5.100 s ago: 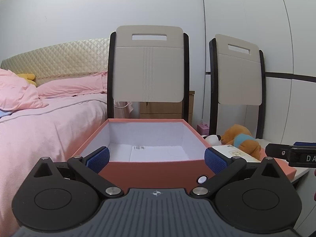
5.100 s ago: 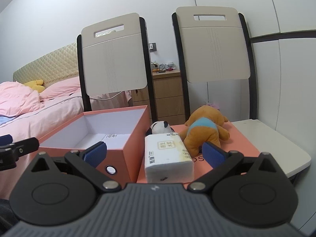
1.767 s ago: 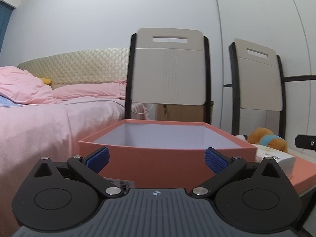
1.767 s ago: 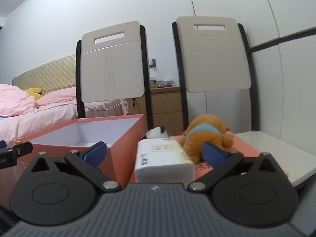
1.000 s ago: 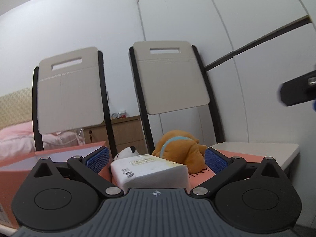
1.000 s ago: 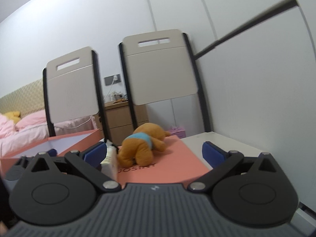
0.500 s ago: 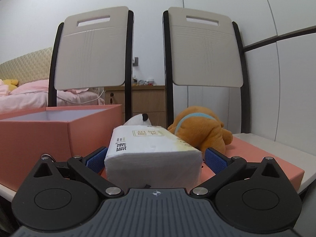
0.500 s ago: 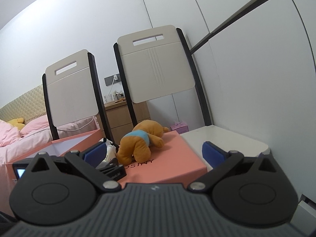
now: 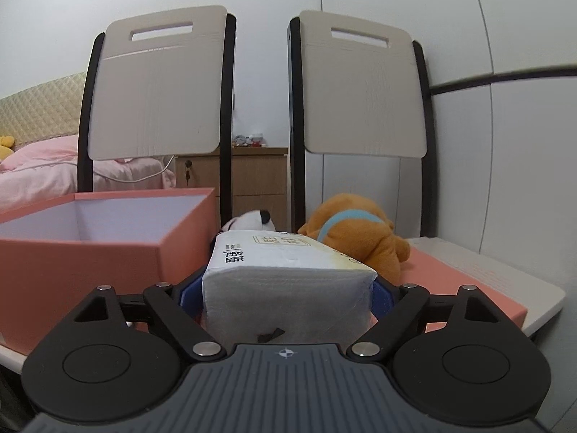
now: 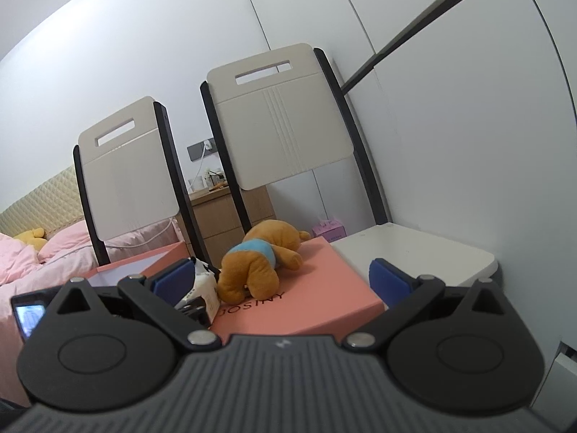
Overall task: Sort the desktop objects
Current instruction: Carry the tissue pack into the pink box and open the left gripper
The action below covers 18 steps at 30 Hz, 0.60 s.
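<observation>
- Bedroom setting: a bed with pink bedding (image 9: 39,176) lies far left, two cream folding chair backs (image 9: 158,86) stand behind the white desk (image 9: 505,267), and a wooden bedside cabinet (image 9: 256,176) shows between them.
- Leftmost on the desk sits the open salmon-pink cardboard box with a white lining (image 9: 108,241). As far as its visible inside shows, nothing has been put in it, so the sorting looks barely begun.
- Just right of the box, the white plastic-wrapped tissue pack with printed label (image 9: 288,274) lies on the flat salmon-pink box lid (image 10: 317,288).
- The left gripper (image 9: 286,292) has its blue pads (image 9: 189,290) at both sides of the pack's near end, apparently clamped on it. The pack does not appear lifted yet.
- Behind the pack, a small black-and-white panda plush (image 9: 252,220) peeks out, close to the box wall.
- Further right, a brown plush dog wearing a light-blue shirt (image 9: 357,234) lies on the lid, near the pack's far corner.
- The right gripper (image 10: 281,281) hovers low over the lid's near edge with its fingers wide apart, holding nothing.
- Judging from this, the step in hand is taking up the tissue pack; the pack, the panda and the dog all remain to be sorted, presumably into the box.
</observation>
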Each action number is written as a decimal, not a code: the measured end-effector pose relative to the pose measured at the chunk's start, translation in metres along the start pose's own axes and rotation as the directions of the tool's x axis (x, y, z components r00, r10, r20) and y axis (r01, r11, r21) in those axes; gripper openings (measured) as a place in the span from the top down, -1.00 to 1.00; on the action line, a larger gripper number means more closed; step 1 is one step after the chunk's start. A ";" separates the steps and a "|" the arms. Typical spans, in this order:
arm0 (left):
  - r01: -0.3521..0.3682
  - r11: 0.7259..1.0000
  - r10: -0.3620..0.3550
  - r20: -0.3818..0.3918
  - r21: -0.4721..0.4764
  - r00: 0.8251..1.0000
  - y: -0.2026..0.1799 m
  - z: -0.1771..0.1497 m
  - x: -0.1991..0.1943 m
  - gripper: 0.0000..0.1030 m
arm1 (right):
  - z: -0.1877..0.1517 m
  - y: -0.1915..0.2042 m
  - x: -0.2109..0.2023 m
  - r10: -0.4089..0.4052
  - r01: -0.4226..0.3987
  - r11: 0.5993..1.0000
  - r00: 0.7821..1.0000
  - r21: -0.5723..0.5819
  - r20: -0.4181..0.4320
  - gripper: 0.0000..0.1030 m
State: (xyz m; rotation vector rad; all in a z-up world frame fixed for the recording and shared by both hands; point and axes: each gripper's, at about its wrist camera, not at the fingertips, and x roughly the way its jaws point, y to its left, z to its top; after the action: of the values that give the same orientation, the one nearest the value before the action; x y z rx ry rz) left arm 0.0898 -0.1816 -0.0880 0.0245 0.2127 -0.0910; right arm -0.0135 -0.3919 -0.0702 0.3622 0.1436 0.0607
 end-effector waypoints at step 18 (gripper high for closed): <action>0.005 0.999 -0.005 -0.004 -0.054 1.000 0.138 0.130 0.005 -0.72 | -0.005 0.049 0.030 0.121 -0.120 0.992 0.992 0.024 -0.026 -1.00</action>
State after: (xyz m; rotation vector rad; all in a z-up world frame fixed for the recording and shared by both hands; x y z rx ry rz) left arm 0.1344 -0.0491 0.0401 -0.0294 0.2197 -0.0900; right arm 0.0140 -0.3416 -0.0616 0.3927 0.1495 0.1834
